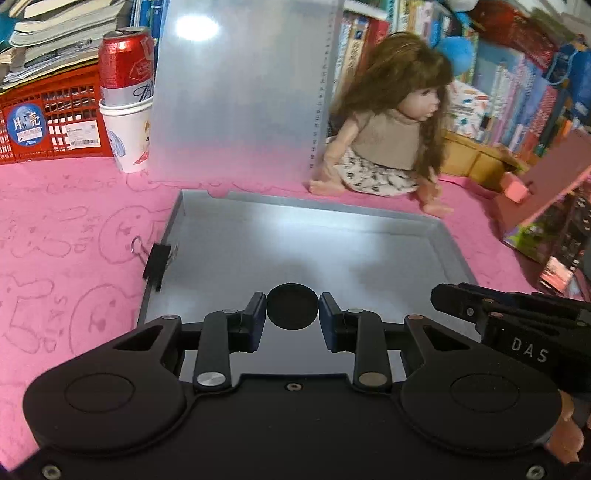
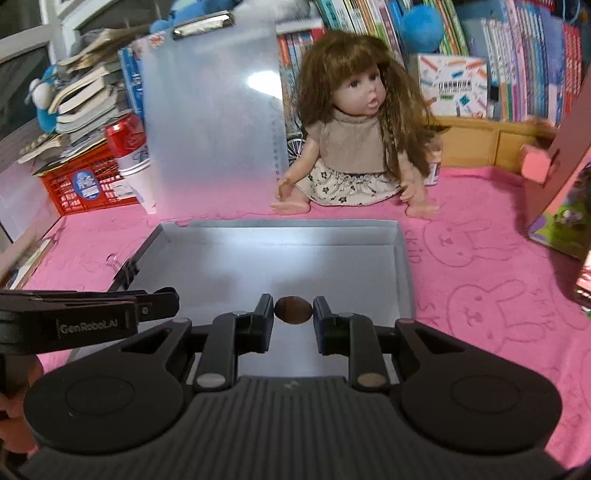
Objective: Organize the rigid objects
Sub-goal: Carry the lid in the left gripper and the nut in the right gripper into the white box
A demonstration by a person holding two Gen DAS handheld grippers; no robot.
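While poised over shallow grey tray (image 1: 436,229) for sorting, left gripper (image 1: 291,314) clenched on flat black round disc (image 1: 292,312), right gripper (image 2: 293,311) clenched on small brown oval nut (image 2: 293,310).

This was a home, most likely a child's room or play corner. A pink towel (image 2: 480,258) stamped with rabbit outlines covered the surface. At its far edge sat a long-haired doll (image 2: 351,147) in a floral skirt, backed by a packed row of bright children's books (image 2: 498,55). Toward the far left corner stood a red plastic crate (image 1: 48,122) under a loose stack of worn books (image 1: 55,33), with blue plush toys (image 2: 421,29) among the shelves.
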